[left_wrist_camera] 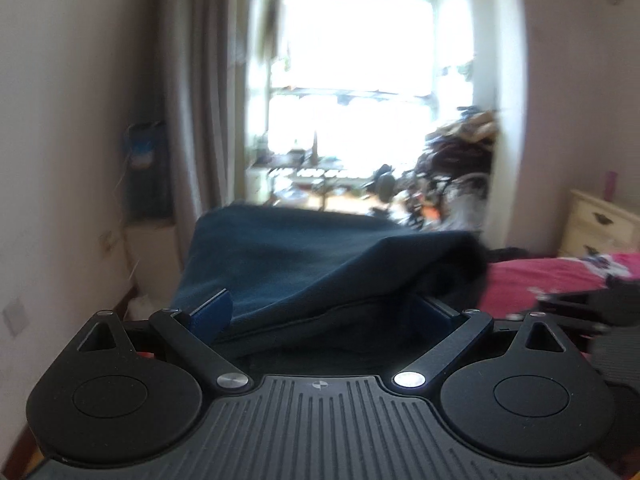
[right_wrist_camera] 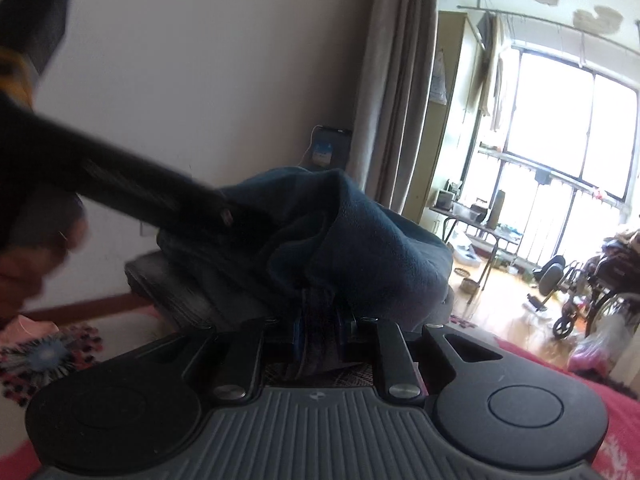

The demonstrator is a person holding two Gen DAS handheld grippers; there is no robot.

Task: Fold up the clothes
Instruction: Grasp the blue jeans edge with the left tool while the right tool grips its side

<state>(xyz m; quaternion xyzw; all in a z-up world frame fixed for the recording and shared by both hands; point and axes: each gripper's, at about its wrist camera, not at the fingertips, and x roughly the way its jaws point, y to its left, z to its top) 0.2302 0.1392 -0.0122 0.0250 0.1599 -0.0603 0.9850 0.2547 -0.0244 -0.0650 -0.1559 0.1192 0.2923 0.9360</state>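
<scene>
A dark blue fleece garment (left_wrist_camera: 304,264) hangs bunched in the air between both grippers. My left gripper (left_wrist_camera: 324,312) has its jaws wide apart, with the cloth draped over and between the blue fingertips (left_wrist_camera: 212,312). My right gripper (right_wrist_camera: 320,328) is shut on a gathered edge of the same garment (right_wrist_camera: 360,240), which bulges up in front of it. In the right wrist view the left gripper's black body (right_wrist_camera: 132,184) reaches in from the left into the cloth. The right gripper shows blurred at the right edge of the left wrist view (left_wrist_camera: 580,304).
A bed with a pink-red cover (left_wrist_camera: 552,276) lies below and to the right. A cream drawer unit (left_wrist_camera: 600,224) stands by the wall. Grey curtains (right_wrist_camera: 396,80), a bright window, a table and a wheelchair (right_wrist_camera: 592,288) fill the far room.
</scene>
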